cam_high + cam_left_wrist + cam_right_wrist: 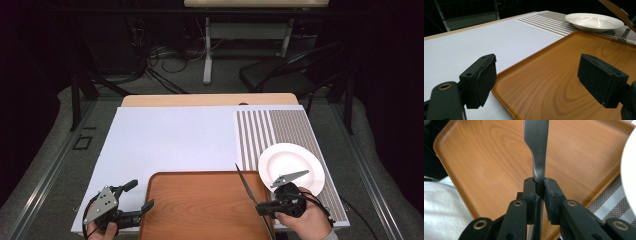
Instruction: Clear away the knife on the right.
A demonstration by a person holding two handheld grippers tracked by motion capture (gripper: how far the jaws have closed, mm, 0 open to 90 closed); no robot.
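Observation:
A wooden tray [200, 205] lies at the near edge of the white table, also seen in the left gripper view [564, 75] and the right gripper view [486, 157]. My right gripper [262, 207] [539, 186] is shut on a metal table knife [245, 182] [536, 140], which slants over the tray's right side. The knife's blade [616, 12] crosses the top right of the left gripper view. A white plate [292, 160] [594, 21] [630, 170] sits on the striped mat just right of the tray. My left gripper [141, 195] [536, 80] stands open at the tray's left rim, holding nothing.
A grey striped placemat [280, 130] covers the table's right part. The tip of a small metal utensil [624, 36] lies by the tray's far rim. A black chair [295, 70] and table legs stand beyond the table. The white tabletop [170, 140] stretches behind the tray.

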